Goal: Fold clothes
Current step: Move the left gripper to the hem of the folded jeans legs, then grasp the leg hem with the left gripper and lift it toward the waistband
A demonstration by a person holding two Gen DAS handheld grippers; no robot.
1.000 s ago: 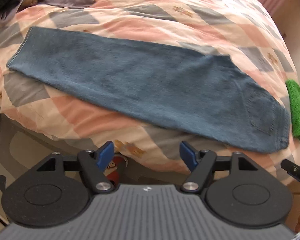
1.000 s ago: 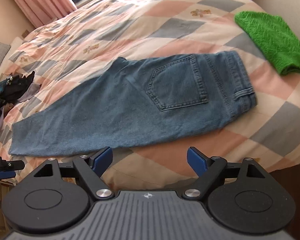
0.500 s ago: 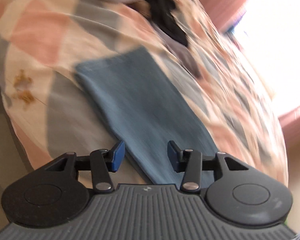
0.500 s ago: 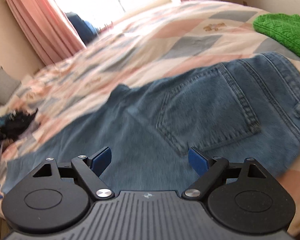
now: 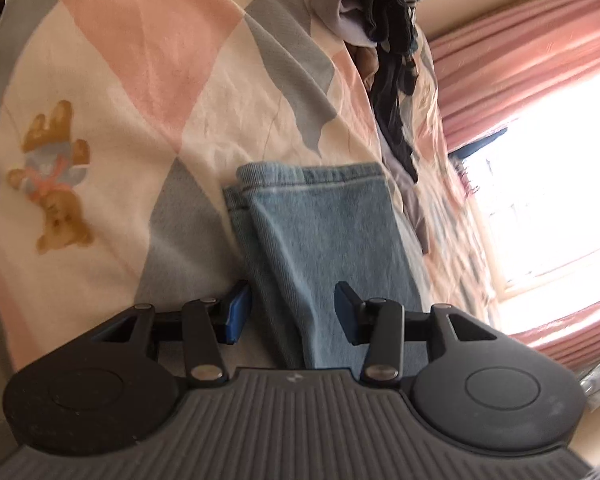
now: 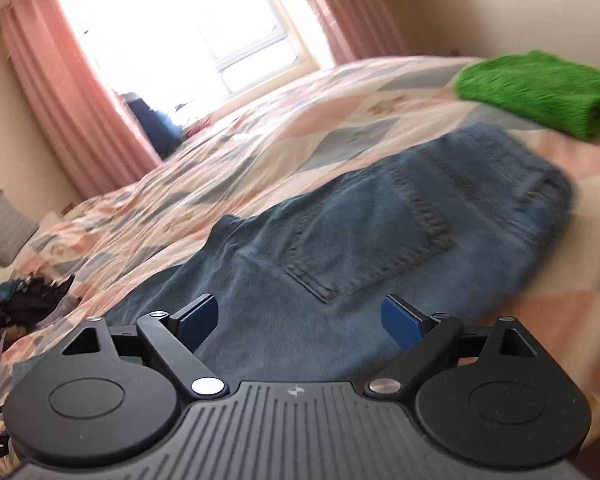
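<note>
Blue jeans point(image 6: 360, 248) lie flat on the bed, folded lengthwise with a back pocket facing up. In the left wrist view the leg hems point(image 5: 320, 224) lie just ahead. My left gripper point(image 5: 292, 312) is open, its blue pads either side of the lower leg's edge, not closed on it. My right gripper point(image 6: 300, 320) is open low over the thigh part of the jeans, below the pocket, with denim between and under its fingers.
A patchwork quilt point(image 5: 140, 80) in pink, grey and cream covers the bed. A folded green garment point(image 6: 540, 88) lies beyond the waistband. A dark heap of clothes point(image 5: 392, 40) sits past the hems. Pink curtains point(image 6: 60, 100) frame a bright window.
Both grippers have dropped from above the bed's edge down to the jeans. The left swung to the hem end; the right closed in on the thigh below the pocket. Both stayed open.
</note>
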